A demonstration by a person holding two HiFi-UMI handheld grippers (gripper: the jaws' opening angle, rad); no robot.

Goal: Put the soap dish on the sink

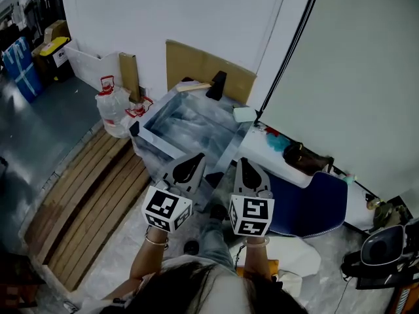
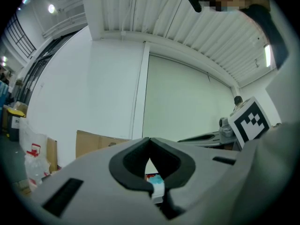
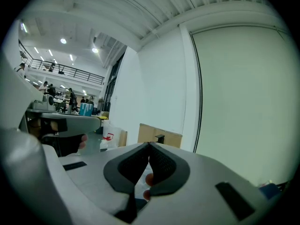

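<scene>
A steel sink (image 1: 171, 150) stands on the floor by the white wall, with a black tap (image 1: 217, 84) at its far rim. A small pale green thing (image 1: 244, 114), possibly the soap dish, rests at the sink's far right corner. My left gripper (image 1: 194, 157) hovers over the sink's near edge, its jaws together with nothing in them. My right gripper (image 1: 246, 163) is beside it, just right of the sink, also shut and empty. The jaw tips meet in the left gripper view (image 2: 149, 140) and in the right gripper view (image 3: 149, 145).
A white counter (image 1: 270, 156) with small coloured items and a brown bag (image 1: 305, 156) runs right of the sink. A blue chair (image 1: 309, 203) stands near my right. A slatted wooden pallet (image 1: 88, 198), plastic bottles (image 1: 114, 108) and cardboard (image 1: 207, 69) lie left and behind.
</scene>
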